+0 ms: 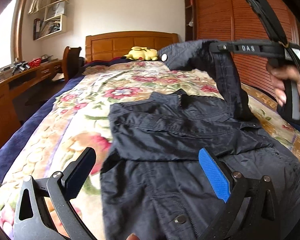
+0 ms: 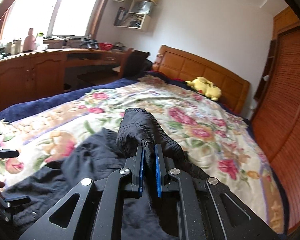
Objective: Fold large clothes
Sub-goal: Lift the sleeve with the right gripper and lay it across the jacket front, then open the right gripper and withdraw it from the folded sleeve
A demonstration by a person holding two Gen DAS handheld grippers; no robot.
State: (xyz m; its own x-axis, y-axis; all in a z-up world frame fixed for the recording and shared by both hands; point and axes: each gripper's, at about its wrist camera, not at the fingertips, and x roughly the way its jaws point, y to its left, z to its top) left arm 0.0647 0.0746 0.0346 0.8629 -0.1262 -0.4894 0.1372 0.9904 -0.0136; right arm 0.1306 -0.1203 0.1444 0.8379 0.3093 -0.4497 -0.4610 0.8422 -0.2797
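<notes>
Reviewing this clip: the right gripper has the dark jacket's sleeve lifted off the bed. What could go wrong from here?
1. The right gripper pinches only a thin fold of the slippery dark navy nylon jacket; the sleeve cuff could slide out mid-fold.
2. The left gripper hangs open above the body, so nothing pins it; pulling the sleeve may drag the jacket across the floral blanket.

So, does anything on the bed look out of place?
Nothing is damaged or spilled. Only the jacket is uneven: its sleeve is lifted off the blanket, pinched in the right gripper.
</notes>
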